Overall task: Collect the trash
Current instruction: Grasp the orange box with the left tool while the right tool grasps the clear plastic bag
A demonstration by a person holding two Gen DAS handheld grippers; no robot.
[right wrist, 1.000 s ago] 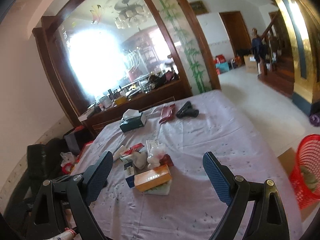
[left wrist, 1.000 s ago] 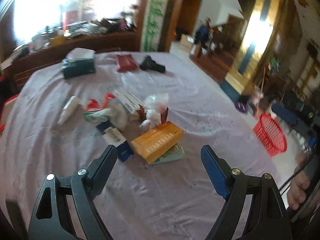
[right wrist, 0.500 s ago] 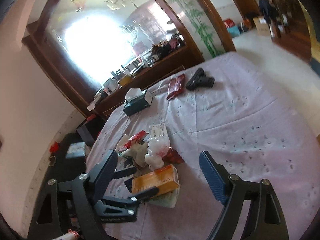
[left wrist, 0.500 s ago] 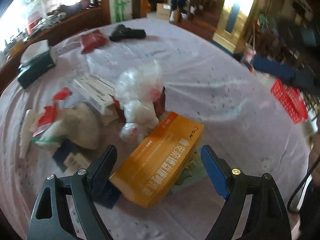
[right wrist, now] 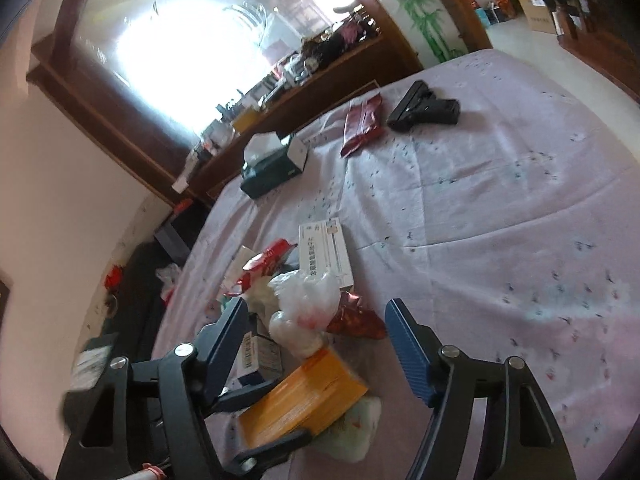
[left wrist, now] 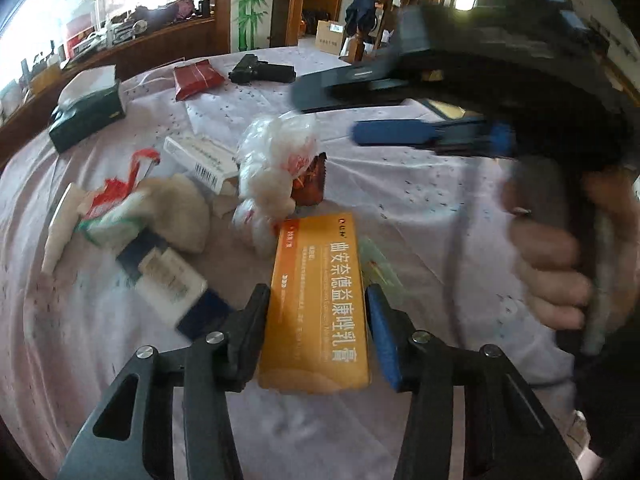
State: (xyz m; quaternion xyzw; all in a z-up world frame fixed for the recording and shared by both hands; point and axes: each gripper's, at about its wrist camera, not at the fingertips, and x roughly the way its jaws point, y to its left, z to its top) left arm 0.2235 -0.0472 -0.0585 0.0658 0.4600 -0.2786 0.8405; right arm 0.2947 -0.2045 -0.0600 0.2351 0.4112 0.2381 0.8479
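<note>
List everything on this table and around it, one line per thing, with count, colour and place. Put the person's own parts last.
orange box: 1, orange with white print, near edge of the pile, between the left claw's fingers
crumpled plastic bag: 1, clear white, middle of the pile
white carton: 1, white with barcode, behind the bag
blue-and-white box: 1, left of the orange box
red wrapper: 1, dark red, far side
black gun-shaped item: 1, right of the red wrapper
tissue box: 1, dark green, far left
tablecloth: 1, pale lilac, covers the table
left claw: 1, black and blue, closing on the orange box
right claw: 1, closing, over the bag, nothing gripped
hand: 1, holds the right claw's handle
</note>
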